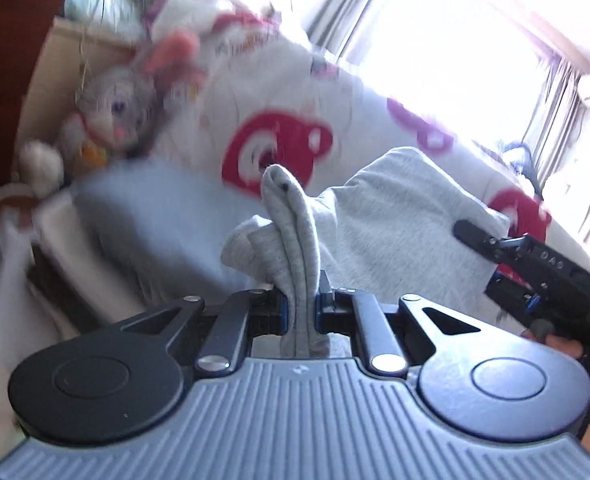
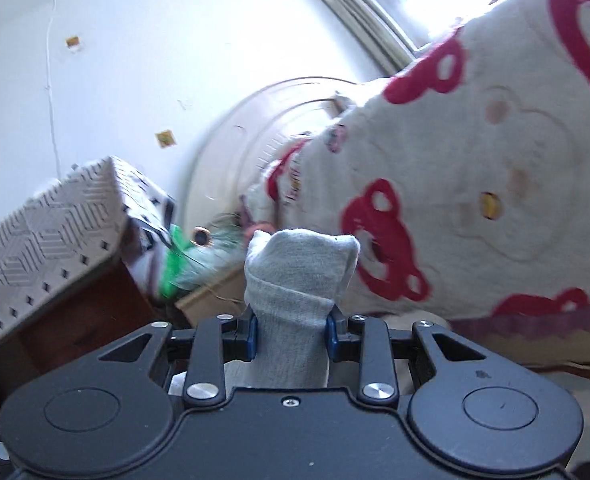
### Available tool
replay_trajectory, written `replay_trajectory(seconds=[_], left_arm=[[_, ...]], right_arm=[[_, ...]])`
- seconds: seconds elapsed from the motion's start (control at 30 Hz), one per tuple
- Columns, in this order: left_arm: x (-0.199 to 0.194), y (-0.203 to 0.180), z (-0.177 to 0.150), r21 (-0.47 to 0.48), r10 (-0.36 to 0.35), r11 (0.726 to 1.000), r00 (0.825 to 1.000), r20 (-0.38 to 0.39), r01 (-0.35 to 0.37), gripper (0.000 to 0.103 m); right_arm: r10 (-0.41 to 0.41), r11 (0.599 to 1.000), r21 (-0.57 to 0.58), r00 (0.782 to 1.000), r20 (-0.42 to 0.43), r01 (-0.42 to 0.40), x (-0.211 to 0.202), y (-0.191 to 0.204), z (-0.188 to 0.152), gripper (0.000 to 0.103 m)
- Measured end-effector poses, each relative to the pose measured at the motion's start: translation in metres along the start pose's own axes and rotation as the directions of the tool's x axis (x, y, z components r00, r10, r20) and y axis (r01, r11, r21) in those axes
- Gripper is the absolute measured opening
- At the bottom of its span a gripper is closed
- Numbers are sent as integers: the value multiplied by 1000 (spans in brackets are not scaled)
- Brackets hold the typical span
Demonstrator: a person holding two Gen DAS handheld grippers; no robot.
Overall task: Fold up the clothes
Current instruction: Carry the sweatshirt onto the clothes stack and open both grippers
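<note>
Left gripper [image 1: 301,304] clamped on a bunched edge of the grey garment [image 1: 395,216]; right gripper [image 2: 291,330] clamped on a thicker fold. Cloth hangs between both tools. Keep both grips level, pull the span taut. Ahead: patterned blanket [image 2: 475,184], plush toy [image 1: 115,112] close; little room.

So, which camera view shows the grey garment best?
The left wrist view. There the grey garment stretches from the left gripper, shut on a bunched fold, across to the right gripper. The right wrist view shows only a small bunch clamped in the right gripper.
</note>
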State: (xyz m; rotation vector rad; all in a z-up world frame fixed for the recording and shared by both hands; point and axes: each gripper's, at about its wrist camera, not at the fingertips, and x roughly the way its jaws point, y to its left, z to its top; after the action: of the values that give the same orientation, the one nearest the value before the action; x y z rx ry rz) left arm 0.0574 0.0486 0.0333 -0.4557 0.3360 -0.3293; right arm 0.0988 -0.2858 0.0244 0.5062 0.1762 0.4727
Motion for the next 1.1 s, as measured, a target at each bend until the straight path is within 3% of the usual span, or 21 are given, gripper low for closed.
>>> replay_trajectory(seconds=[0.1, 0.27, 0.37, 0.43, 0.47, 0.53, 0.63, 0.7, 0.8, 0.87, 0.9, 0.97, 1.03, 1.1], left_arm=[[4, 9, 37, 57, 84, 995, 996, 40, -86, 11], [45, 42, 80, 37, 160, 986, 987, 9, -160, 11], [78, 68, 77, 23, 204, 979, 979, -13, -203, 11], [98, 90, 59, -29, 229, 972, 969, -94, -232, 11], [109, 101, 49, -58, 238, 967, 961, -141, -248, 11], [117, 124, 29, -150, 227, 955, 957, -181, -255, 11], [116, 121, 24, -123, 239, 959, 962, -134, -256, 12], [115, 116, 22, -94, 252, 961, 963, -100, -261, 11], [113, 108, 27, -82, 245, 965, 967, -67, -250, 11], [113, 106, 34, -99, 226, 968, 972, -63, -232, 11], [116, 107, 34, -118, 215, 968, 974, -69, -222, 11], [121, 111, 31, -156, 191, 967, 978, -83, -202, 11], [123, 113, 26, -174, 174, 967, 981, -88, -187, 11], [123, 110, 19, -152, 184, 969, 980, -80, -194, 11]], right_arm=[[80, 997, 18, 996, -34, -80, 55, 5, 24, 35], [93, 986, 152, 980, -179, -66, 164, -15, 37, 36], [80, 972, 234, 958, -274, -14, 211, -46, 24, 37], [14, 984, 170, 935, -355, 50, 230, -58, 3, 39], [-24, 990, 121, 923, -384, 76, 232, -62, -9, 40], [-56, 990, 100, 932, -359, 98, 227, -73, -34, 41], [-6, 987, 150, 956, -294, 53, 216, -85, -42, 39], [-9, 997, 73, 956, -294, 32, 217, -73, -36, 38], [41, 996, 83, 967, -251, -21, 219, -58, -17, 38], [15, 999, 44, 965, -263, -3, 228, -56, -8, 38], [-32, 999, 21, 953, -301, 40, 236, -59, -8, 44], [-171, 983, -5, 898, -406, 185, 255, -73, -13, 46], [-258, 957, 19, 878, -404, 290, 254, -79, -18, 55], [-259, 956, 32, 892, -370, 291, 246, -77, -19, 48]])
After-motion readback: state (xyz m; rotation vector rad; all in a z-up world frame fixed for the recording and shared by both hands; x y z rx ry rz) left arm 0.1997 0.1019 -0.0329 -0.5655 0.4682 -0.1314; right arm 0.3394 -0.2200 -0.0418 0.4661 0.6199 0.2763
